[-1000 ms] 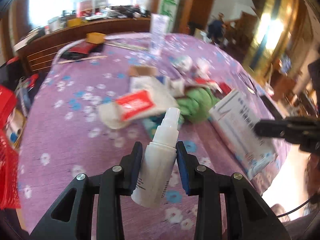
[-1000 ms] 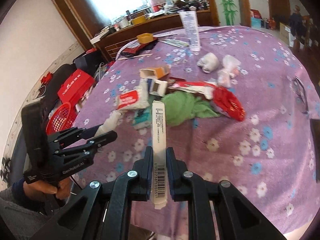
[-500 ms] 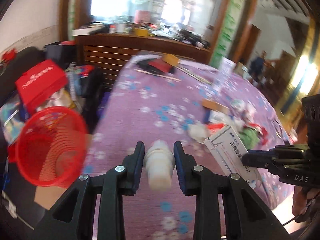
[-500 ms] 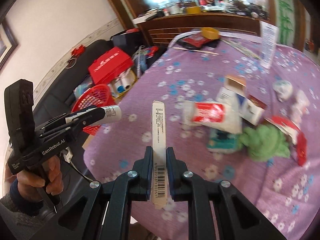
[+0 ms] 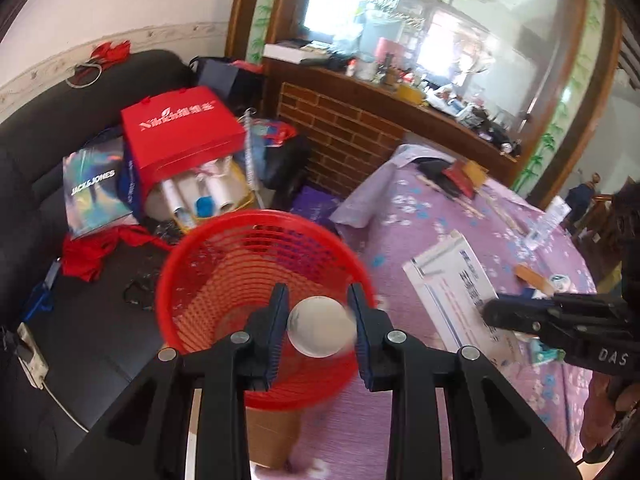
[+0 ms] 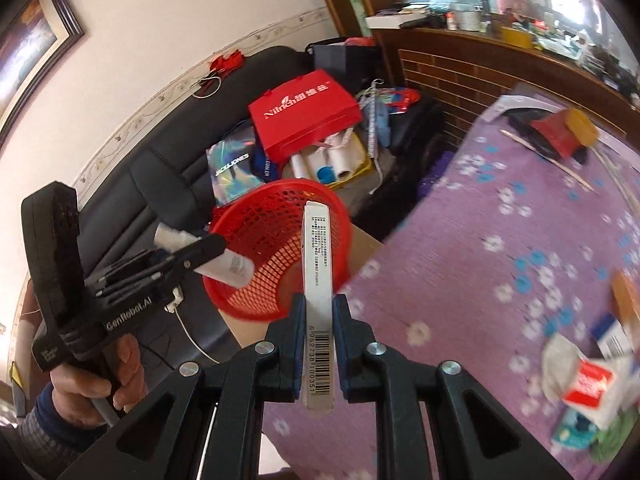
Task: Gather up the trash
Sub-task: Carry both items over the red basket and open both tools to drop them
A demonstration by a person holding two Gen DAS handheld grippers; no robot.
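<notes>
My left gripper (image 5: 320,316) is shut on a white spray bottle (image 5: 322,327), seen end-on, held over the mouth of the red mesh basket (image 5: 224,272). In the right wrist view the same bottle (image 6: 224,266) hangs at the basket's (image 6: 276,240) near rim. My right gripper (image 6: 318,334) is shut on a flat white box (image 6: 318,280) with a barcode, held edge-up in front of the basket. That box (image 5: 456,288) shows in the left wrist view over the purple table edge.
The basket stands on a cardboard box (image 6: 362,246) beside the purple flowered table (image 6: 500,240). A black sofa (image 5: 48,152) behind holds a red shopping bag (image 5: 180,136). More trash (image 6: 588,388) lies on the table at right.
Both grippers swung left from the table toward the basket. The bottle went from over the table to over the basket mouth. The box came in front of the basket.
</notes>
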